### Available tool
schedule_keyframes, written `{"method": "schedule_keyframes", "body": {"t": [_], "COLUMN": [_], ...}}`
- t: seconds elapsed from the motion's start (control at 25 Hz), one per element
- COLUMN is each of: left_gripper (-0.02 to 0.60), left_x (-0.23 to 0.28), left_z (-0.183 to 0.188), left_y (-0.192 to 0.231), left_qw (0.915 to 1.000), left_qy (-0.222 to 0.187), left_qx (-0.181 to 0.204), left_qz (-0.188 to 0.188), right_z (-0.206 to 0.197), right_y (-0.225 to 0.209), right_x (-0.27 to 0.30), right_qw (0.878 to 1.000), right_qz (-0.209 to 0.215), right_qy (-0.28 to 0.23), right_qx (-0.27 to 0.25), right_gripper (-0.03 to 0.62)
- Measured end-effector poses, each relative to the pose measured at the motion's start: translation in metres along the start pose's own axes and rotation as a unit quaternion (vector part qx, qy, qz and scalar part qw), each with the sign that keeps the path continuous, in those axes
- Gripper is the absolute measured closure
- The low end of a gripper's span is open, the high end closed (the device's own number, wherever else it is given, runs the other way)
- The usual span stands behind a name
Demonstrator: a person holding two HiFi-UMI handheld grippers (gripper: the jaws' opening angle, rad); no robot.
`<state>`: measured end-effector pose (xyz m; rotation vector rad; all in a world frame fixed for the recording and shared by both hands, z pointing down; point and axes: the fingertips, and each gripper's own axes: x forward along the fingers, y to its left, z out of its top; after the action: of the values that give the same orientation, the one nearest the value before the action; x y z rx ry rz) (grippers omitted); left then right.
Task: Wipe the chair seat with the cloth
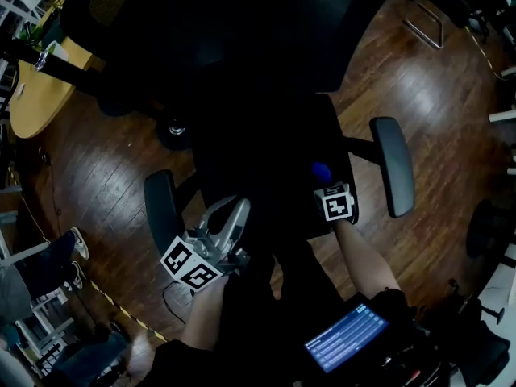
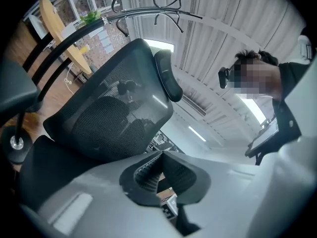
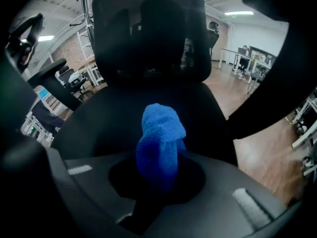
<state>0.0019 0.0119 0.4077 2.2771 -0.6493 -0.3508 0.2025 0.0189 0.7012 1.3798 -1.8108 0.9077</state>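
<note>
A black office chair fills the head view, its seat (image 1: 266, 147) dark between two grey armrests (image 1: 393, 166) (image 1: 161, 208). My right gripper (image 1: 326, 185) hovers over the seat's front right and is shut on a blue cloth (image 1: 321, 172). In the right gripper view the cloth (image 3: 161, 133) sticks out of the gripper (image 3: 158, 157) above the seat (image 3: 114, 118), with the backrest (image 3: 148, 33) beyond. My left gripper (image 1: 230, 216) is at the seat's front left, next to the left armrest. In its own view the left gripper (image 2: 161, 157) looks shut and empty, tilted up at the mesh backrest (image 2: 109, 113).
Wooden floor (image 1: 113, 168) surrounds the chair. A round wooden table (image 1: 36, 95) stands at the far left, a person's shoes (image 1: 76, 252) lower left. A lit tablet (image 1: 347, 337) hangs at my chest. More chair bases stand at the right edge (image 1: 492, 228). A coat rack (image 2: 168, 6) rises behind the backrest.
</note>
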Motion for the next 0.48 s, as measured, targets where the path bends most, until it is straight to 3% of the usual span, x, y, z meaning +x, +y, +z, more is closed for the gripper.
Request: {"method": "schedule_keyframes", "body": {"t": [0.16, 0.36, 0.48], "left_gripper": [0.589, 0.589, 0.589], "left_x": [0.009, 0.008, 0.004], "left_z": [-0.004, -0.002, 0.006], "left_y": [-0.004, -0.007, -0.005], "left_qw": [0.9999, 0.9999, 1.0000], "left_qy": [0.007, 0.012, -0.002], "left_qx": [-0.003, 0.005, 0.008], "left_qz": [-0.007, -0.004, 0.003], "right_z": [-0.002, 0.000, 0.009], "right_y": [-0.029, -0.029, -0.012], "right_x": [-0.009, -0.014, -0.013], "right_qw": [1.000, 0.999, 0.999], "right_qz": [-0.024, -0.052, -0.040], "right_qy": [-0.003, -0.004, -0.020], "right_qx": [-0.013, -0.016, -0.020], "right_gripper": [0.554, 0.554, 0.554]}}
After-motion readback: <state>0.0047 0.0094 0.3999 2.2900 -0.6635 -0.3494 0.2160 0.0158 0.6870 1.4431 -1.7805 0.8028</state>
